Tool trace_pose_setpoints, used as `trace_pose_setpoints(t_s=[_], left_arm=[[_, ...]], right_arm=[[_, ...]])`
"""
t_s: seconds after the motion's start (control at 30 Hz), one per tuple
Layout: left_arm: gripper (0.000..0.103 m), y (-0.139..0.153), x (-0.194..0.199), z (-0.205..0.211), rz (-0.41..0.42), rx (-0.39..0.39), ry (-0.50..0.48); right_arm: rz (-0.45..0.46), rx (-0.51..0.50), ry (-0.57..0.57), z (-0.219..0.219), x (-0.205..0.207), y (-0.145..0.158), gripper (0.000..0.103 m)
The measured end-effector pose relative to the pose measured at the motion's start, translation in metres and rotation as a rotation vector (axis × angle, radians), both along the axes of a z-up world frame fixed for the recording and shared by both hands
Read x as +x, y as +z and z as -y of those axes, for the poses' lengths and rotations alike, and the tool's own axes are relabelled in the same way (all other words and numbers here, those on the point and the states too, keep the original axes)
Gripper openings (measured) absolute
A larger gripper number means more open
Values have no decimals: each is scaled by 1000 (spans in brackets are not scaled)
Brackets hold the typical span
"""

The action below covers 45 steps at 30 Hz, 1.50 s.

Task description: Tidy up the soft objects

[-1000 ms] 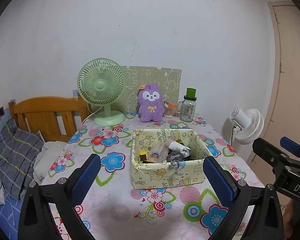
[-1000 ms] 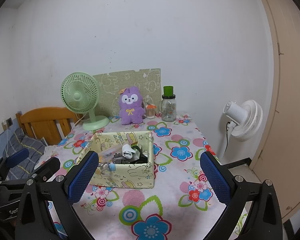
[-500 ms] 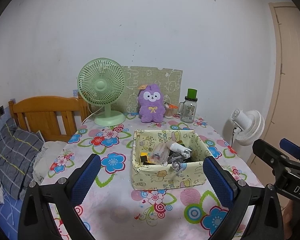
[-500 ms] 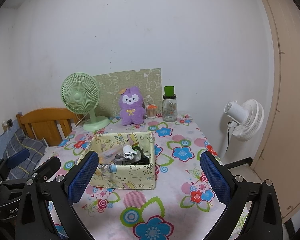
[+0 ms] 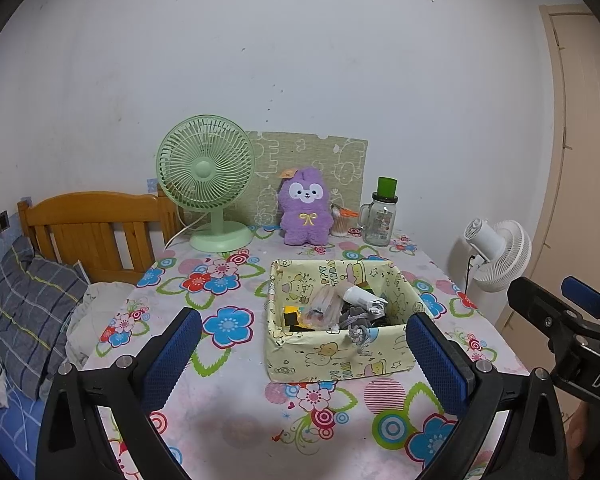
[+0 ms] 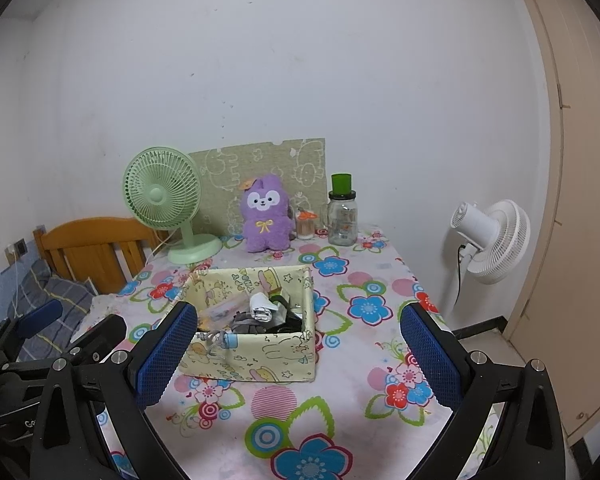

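A purple plush toy (image 5: 305, 212) stands upright at the back of the flowered table (image 5: 220, 392), also in the right wrist view (image 6: 265, 214). A pale yellow fabric box (image 5: 336, 356) sits mid-table, holding a grey soft item (image 5: 354, 318), a white object and packets; it also shows in the right wrist view (image 6: 256, 356). My left gripper (image 5: 304, 360) is open and empty, near the box's front. My right gripper (image 6: 298, 356) is open and empty, with the box between its fingers in view.
A green desk fan (image 5: 208, 192) and a glass jar with green lid (image 5: 380, 216) stand at the table's back. A white floor fan (image 5: 496, 256) stands right of the table. A wooden headboard (image 5: 92, 228) and bedding (image 5: 24, 312) lie to the left.
Both grippers have edged slightly forward toward the table; the box appears a little nearer and lower in both views. Both stay open and empty.
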State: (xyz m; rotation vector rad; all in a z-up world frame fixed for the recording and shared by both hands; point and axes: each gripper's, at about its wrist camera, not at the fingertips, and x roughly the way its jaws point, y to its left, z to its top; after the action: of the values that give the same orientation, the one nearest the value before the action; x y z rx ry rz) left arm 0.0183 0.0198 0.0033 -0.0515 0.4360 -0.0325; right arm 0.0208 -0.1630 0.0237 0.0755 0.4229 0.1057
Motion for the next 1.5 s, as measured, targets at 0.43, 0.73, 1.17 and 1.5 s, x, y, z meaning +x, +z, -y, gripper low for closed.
trace_pose_setpoints(t_s=[0.43, 0.73, 1.17, 1.5], left_arm=[[103, 0, 0, -1, -1, -1, 0], [103, -1, 2, -1, -4, 0, 1], [103, -2, 3, 0, -6, -2, 3], [103, -2, 3, 0, -6, -3, 3]], right_arm=[[0, 0, -1, 0, 1, 0, 103], [-2, 3, 0, 1, 1, -1, 103], [-8, 4, -1, 0, 2, -3, 103], [-9, 4, -3, -1, 1, -3, 103]])
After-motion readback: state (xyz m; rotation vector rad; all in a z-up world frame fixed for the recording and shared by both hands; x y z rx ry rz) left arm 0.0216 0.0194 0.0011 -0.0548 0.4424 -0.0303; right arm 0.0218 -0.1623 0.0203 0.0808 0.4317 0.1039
